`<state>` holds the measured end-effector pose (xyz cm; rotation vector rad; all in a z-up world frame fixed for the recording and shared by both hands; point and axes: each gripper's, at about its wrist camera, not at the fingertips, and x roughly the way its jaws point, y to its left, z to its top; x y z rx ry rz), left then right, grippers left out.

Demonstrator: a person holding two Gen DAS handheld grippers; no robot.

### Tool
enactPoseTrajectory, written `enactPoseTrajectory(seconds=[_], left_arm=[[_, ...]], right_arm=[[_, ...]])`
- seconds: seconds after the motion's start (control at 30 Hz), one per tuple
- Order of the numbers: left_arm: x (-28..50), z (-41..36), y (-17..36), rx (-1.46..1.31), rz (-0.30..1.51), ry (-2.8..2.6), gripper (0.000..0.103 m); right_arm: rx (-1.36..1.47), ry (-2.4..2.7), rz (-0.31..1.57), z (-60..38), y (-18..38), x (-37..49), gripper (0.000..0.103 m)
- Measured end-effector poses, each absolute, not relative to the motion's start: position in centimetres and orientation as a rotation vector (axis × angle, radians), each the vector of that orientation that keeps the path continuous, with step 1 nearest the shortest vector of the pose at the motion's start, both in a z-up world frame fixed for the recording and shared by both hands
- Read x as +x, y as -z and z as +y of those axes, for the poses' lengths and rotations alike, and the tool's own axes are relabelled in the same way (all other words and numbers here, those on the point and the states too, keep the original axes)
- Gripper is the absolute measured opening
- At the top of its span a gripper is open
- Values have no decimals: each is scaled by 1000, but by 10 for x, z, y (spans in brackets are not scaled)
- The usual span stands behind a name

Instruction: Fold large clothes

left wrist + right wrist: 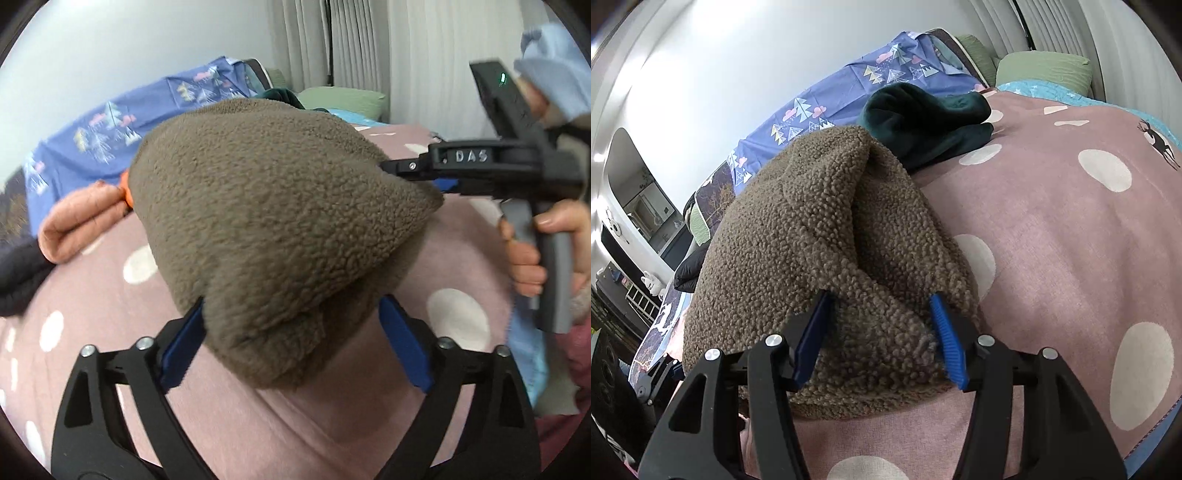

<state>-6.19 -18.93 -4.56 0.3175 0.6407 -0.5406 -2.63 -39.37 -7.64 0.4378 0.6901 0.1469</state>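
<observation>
The brown fleece garment (280, 229) lies bunched on the near part of the bed (1052, 240). The left gripper (291, 343) stands wide around it, pads apparently apart; the right gripper (882, 332) pinches one fold, likely to steady it.

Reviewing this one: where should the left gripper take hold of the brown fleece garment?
Probably the rounded folded corner of the brown fleece garment lying between the left gripper fingers, approached from the near side. That end is thick and raised off the pink dotted blanket.
</observation>
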Motion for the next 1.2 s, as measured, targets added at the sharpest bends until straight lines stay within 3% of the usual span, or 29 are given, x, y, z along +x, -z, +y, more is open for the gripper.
enactPoseTrajectory(seconds=[0.17, 0.4, 0.67, 0.8, 1.0, 1.17, 1.2], left_arm=[[-68, -194, 57, 392, 639, 403, 93], [-40, -142, 62, 40, 787, 408, 89], [-31, -183, 57, 202, 697, 304, 91], [-13, -149, 67, 76, 815, 215, 93], [-22, -136, 75, 94, 825, 217, 93], [-46, -134, 54, 100, 853, 332, 80], [-55, -130, 49, 98, 846, 372, 72]], right_arm=[[447, -160, 681, -397, 79, -29, 56], [469, -166, 678, -399, 80, -29, 57], [475, -173, 672, -398, 80, -27, 58], [436, -154, 676, -391, 85, -28, 59], [371, -151, 685, -378, 77, -32, 60], [386, -192, 683, -386, 63, -38, 60], [372, -194, 677, -385, 58, -40, 60]])
